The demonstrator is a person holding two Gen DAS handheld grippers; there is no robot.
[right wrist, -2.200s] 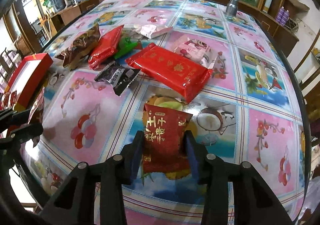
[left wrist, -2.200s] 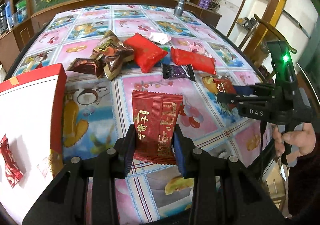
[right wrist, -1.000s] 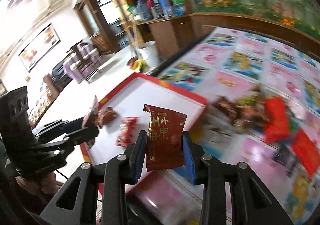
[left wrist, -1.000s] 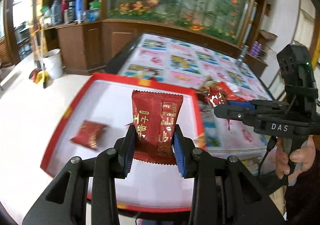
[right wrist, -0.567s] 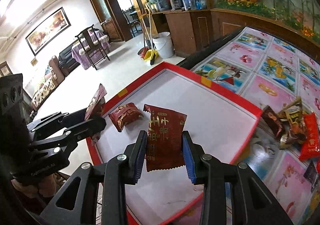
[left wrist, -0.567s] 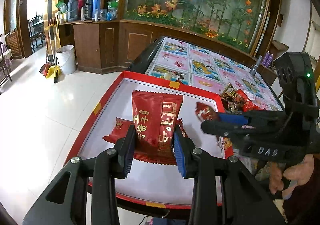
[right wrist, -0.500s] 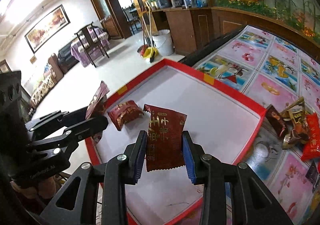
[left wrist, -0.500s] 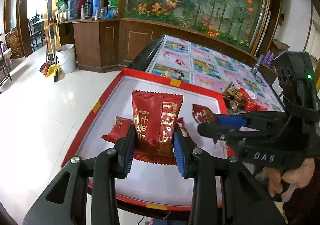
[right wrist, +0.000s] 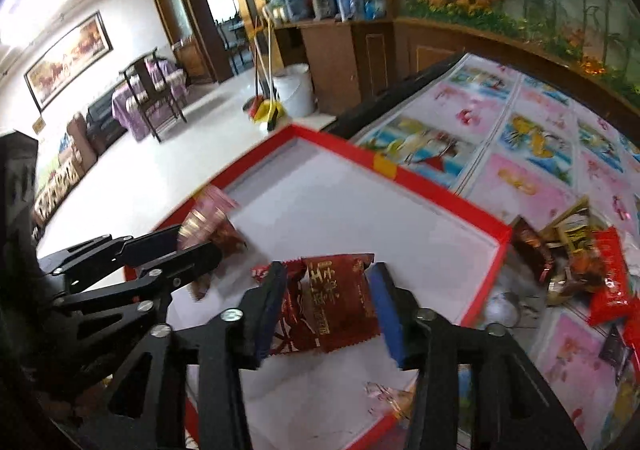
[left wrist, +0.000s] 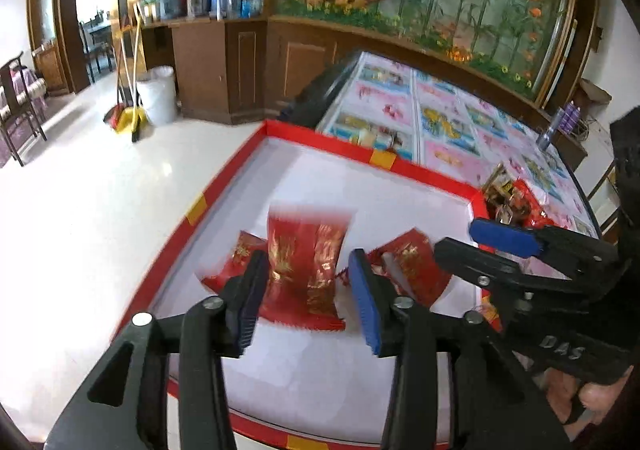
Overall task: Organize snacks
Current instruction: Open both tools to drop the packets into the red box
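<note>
Both grippers spread wide over the red box (left wrist: 384, 159). Left gripper (left wrist: 308, 286): red packet (left wrist: 306, 266) blurred, loose between the pads. Right gripper (right wrist: 326, 306): dark packet (right wrist: 336, 302) likewise. Light, crinkly, slippery film; best pinched across the flat middle.

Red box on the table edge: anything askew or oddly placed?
Yes. The red box juts past the table edge over the floor. Red snack packets lie loosely inside between the open left gripper and right gripper.

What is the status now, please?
Left gripper open, red packet blurred, dropping into red box. Right gripper open, dark red packet released. Nothing in the way.
</note>
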